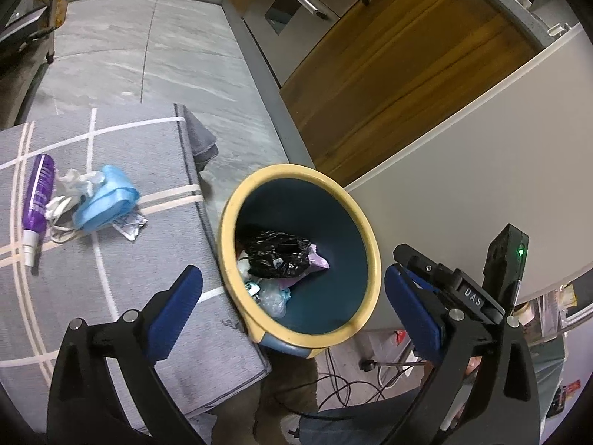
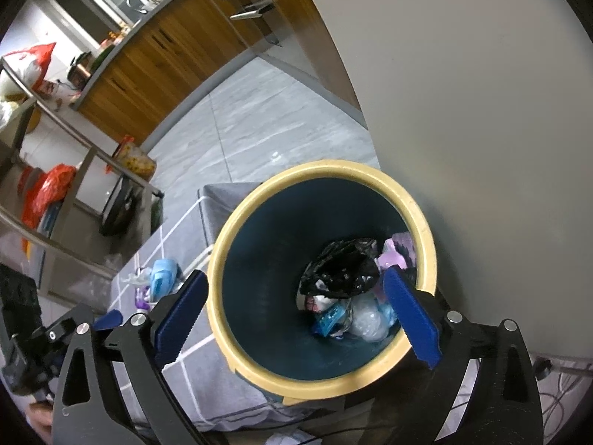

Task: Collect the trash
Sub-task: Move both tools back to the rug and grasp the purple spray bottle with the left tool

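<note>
**Both grippers empty above the bin; more trash waits on the rug**

Working left to right, I see the remaining pile lying on the grey rug (image 1: pixel 111 296), well to the left of the bin. The purple spray bottle (image 1: pixel 37 200) lies flat at the far left, long axis running near to far, white nozzle toward me. Just beside it sit crumpled white paper (image 1: pixel 74 185), a blue plastic piece (image 1: pixel 105 200) and a foil wrapper (image 1: pixel 131 224), all touching or overlapping.

My left gripper (image 1: pixel 292 293) stands wide open with nothing between its blue pads, hanging over the bin's near rim. The bin (image 1: pixel 370 244) stands upright at the rug's right edge, mouth up, a black bag (image 1: pixel 278 254) on top of its contents. My right gripper (image 2: pixel 296 307) is likewise spread and empty above it.

My worries: clipping the yellow rim could tip the bin; the round bottle may roll away from a pinch; a grab into the tangled pile may lift only part. The wrapper looks thin, though I can't judge that well.
</note>
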`<state>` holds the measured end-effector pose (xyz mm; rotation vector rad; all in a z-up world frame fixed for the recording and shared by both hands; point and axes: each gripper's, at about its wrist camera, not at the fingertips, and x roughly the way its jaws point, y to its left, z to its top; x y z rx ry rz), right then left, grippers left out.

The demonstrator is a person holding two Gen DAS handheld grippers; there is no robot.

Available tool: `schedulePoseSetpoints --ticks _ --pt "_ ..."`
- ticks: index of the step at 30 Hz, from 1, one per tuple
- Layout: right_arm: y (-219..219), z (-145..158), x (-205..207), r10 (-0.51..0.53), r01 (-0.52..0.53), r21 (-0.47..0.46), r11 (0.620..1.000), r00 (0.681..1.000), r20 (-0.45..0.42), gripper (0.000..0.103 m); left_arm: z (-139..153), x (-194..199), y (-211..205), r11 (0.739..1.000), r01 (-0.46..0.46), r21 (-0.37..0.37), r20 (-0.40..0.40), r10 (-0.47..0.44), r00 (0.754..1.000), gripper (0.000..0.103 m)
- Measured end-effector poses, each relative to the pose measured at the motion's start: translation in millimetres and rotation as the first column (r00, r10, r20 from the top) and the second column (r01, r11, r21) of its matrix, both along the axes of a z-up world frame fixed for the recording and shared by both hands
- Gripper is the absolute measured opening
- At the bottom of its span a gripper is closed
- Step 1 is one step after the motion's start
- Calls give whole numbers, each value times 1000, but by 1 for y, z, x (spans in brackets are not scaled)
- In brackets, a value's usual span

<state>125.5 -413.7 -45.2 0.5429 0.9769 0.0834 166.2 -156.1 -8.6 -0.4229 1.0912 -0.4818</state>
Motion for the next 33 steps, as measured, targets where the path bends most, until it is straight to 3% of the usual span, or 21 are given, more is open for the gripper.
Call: schedulePoseSetpoints --ticks 6,18,24,33 --pt "15 2 7 23 -23 20 1000 1000 4 95 11 -3 32 999 -39 10 24 39 999 97" --pt "70 16 19 112 -112 13 994 993 27 95 14 -7 135 972 -233 20 26 232 972 97" --pt "97 19 29 161 -162 15 987 987 23 95 1 -6 177 953 -290 88 14 290 957 97" --pt "160 29 48 268 -268 2 963 963 26 95 -18 18 200 944 -253 214 -26 264 964 97"
